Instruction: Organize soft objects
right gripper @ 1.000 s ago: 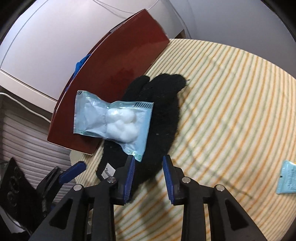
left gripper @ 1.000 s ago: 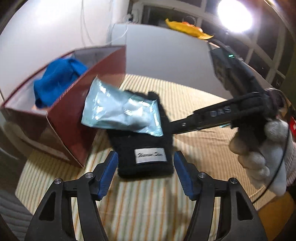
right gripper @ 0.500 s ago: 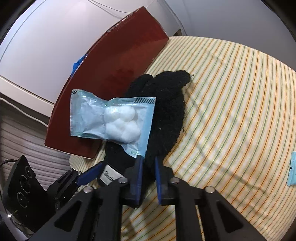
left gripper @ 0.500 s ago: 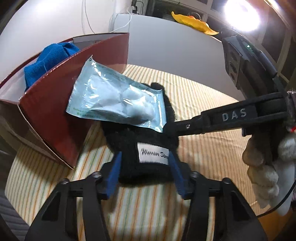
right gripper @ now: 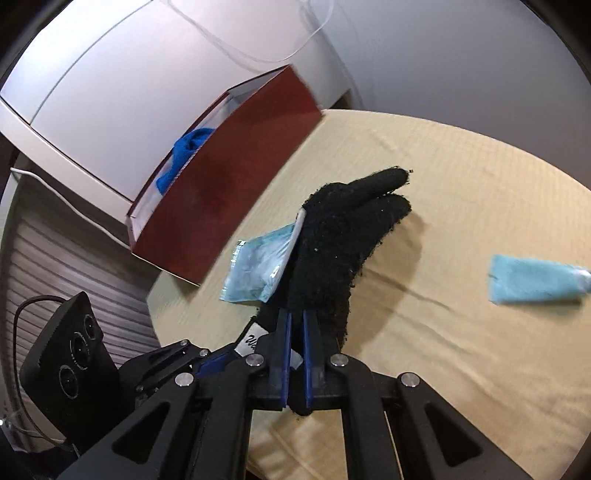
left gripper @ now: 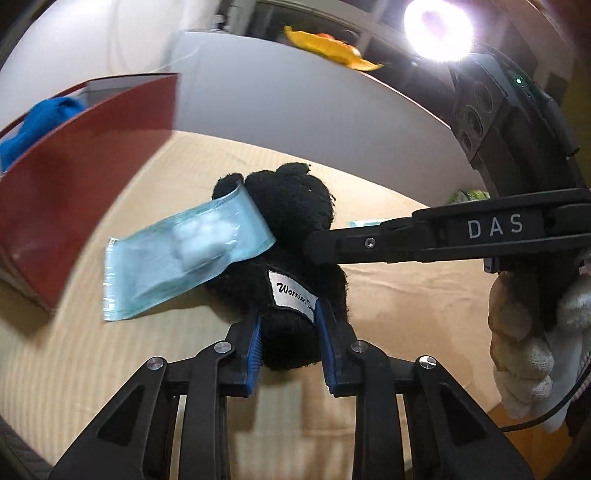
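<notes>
A black knit glove [left gripper: 295, 229] with a white label is lifted off the striped tablecloth. My left gripper [left gripper: 288, 314] is shut on its cuff. My right gripper [right gripper: 297, 317] is shut on the glove [right gripper: 347, 236] from the side; its fingers point up in the right wrist view. A light blue packet of cotton balls [left gripper: 184, 258] slides off the glove toward the left and also shows in the right wrist view [right gripper: 258, 269]. The dark red box [left gripper: 74, 155] stands at the left with a blue cloth [left gripper: 37, 122] inside.
A second light blue packet [right gripper: 535, 280] lies on the tablecloth [right gripper: 480, 184] to the right. The red box [right gripper: 229, 177] sits by the table's edge, next to a white cabinet [right gripper: 129, 92]. A bright lamp [left gripper: 437, 31] shines at the back.
Both grippers have closed on the glove and lifted it. The cotton packet has slipped off the glove's top toward the left.
</notes>
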The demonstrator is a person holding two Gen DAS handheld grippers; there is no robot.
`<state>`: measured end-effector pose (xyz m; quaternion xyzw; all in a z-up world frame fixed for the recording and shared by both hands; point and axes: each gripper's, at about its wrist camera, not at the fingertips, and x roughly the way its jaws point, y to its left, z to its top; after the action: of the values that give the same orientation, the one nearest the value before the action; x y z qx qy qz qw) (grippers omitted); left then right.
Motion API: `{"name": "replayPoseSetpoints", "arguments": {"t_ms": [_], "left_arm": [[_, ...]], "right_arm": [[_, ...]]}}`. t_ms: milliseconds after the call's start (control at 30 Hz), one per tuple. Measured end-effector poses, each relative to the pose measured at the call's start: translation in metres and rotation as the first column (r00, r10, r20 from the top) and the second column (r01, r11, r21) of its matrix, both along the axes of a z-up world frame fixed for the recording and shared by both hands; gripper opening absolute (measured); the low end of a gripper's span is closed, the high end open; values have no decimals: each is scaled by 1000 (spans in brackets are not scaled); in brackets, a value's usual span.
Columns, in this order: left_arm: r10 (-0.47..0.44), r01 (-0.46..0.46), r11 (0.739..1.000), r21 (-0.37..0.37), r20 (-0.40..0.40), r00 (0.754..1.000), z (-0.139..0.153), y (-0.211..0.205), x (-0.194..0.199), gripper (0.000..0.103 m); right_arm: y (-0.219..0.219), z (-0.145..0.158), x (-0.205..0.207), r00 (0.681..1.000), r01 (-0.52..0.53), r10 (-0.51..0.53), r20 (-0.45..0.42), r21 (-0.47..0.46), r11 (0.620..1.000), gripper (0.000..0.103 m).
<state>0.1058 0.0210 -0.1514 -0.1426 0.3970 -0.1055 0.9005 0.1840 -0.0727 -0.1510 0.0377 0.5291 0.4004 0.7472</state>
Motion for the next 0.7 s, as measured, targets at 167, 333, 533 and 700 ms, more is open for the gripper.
{"name": "replayPoseSetpoints", "arguments": {"t_ms": [167,333,533,700], "left_arm": [[-60,60,997,-57,6,998,8,-22,-4,25],[-126,126,991,-47,19,992,12,-48,-5,25],[-183,182,983,-37,-18,983,1,-69,-13,25],[-217,217,976,-16,-11,976,4,-85,-27,25]], "right_arm": [[-44,7,-1,998,65,-65,-1,18,998,5],[-72,11,-12,995,93,-93,25,2,996,5],[-99,-16,-20,993,115,-115,-2,-48,992,5],[-113,-29,-24,991,129,-131,-33,-46,991,5]]}}
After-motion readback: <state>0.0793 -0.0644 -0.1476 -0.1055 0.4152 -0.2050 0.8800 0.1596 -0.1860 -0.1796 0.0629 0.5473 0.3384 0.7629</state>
